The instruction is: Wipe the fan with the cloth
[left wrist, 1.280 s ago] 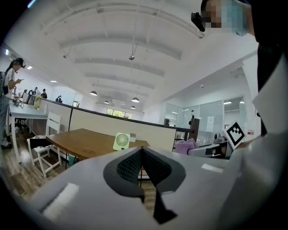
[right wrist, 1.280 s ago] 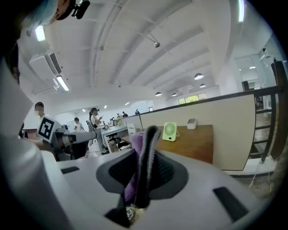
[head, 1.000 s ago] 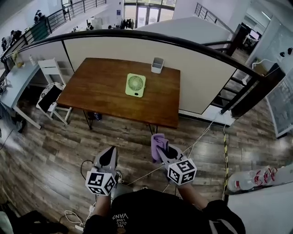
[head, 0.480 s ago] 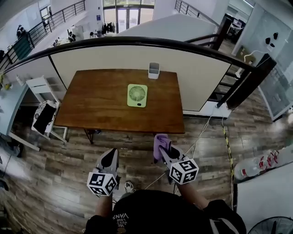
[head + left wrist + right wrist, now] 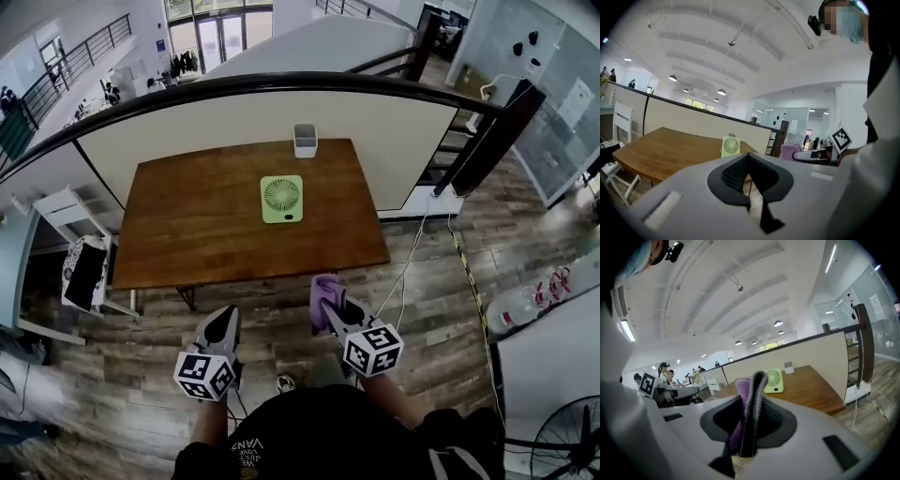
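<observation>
Fan (image 5: pixel 281 199): pale green and square, upright on the brown desk (image 5: pixel 178 234), right of centre and in the far half
- Round grille faces the near edge, toward the person; both gripper views show it face-on
- Body looks almost square, so no clear long axis; a plain strip runs along its bottom edge
- Small white cup (image 5: pixel 305 140) stands at the far edge behind the fan, a little to the right and not touching it

Cloth (image 5: pixel 324 289): purple, not on the desk
- Pinched in the jaws of the right gripper (image 5: pixel 752 380), with a bunched end sticking out past the tips
- Held over the wooden floor (image 5: pixel 450 281), just short of the desk's near edge and nearer than the fan

Left gripper (image 5: pixel 747 159): jaws pressed together with nothing between them
- Held to the left of the right gripper, also over the floor on the near side of the desk, pointing toward the desk

Cloth and fan are well apart, with bare desktop between them

A white chair (image 5: pixel 61 211) stands off the desk's left end
</observation>
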`<state>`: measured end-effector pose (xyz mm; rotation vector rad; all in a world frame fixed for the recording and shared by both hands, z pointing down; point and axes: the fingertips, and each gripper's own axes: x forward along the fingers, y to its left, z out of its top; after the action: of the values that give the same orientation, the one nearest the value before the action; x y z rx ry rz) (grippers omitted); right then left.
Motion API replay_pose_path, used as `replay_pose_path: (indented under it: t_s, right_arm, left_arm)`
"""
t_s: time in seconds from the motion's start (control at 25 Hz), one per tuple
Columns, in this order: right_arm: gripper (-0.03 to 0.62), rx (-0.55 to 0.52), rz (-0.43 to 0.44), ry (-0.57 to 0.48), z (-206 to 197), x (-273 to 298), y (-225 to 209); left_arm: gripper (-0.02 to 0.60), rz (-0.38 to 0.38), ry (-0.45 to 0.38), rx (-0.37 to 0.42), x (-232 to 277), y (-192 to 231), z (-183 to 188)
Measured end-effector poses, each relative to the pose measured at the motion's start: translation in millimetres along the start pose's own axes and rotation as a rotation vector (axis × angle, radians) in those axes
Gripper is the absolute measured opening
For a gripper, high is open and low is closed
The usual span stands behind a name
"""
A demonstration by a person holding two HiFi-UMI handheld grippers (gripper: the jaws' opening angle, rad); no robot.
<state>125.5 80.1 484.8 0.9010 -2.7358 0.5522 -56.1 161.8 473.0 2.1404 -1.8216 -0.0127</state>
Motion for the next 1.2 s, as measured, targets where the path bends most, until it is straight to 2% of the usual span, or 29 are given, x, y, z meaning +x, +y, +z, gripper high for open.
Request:
replay_pose_path:
  t_s: [0.2, 0.4, 0.88, 1.2]
  right_arm:
    - [0.092, 0.010, -0.030, 0.023, -3.3, 10.0, -10.0]
    - [0.092, 0.027, -0.026, 0.018, 8.5, 39.8, -29.1]
    - [0.092, 0.011, 0.023, 0.055, 43.1, 117.7, -95.5]
    - [0.092, -0.013, 0.083, 0.103, 51.2, 158.2, -117.6]
  left_arm:
    - [0.012, -0.028, 0.016, -0.022, 12.7, 6.3, -7.5]
    - [0.012, -0.014, 0.011, -0.024, 41.3, 25.1, -0.8]
    - [0.012, 0.021, 0.031, 0.018, 147.1, 58.1, 25.0]
    - [0.012, 0.061, 0.067, 0.007, 189.1, 80.2, 23.6]
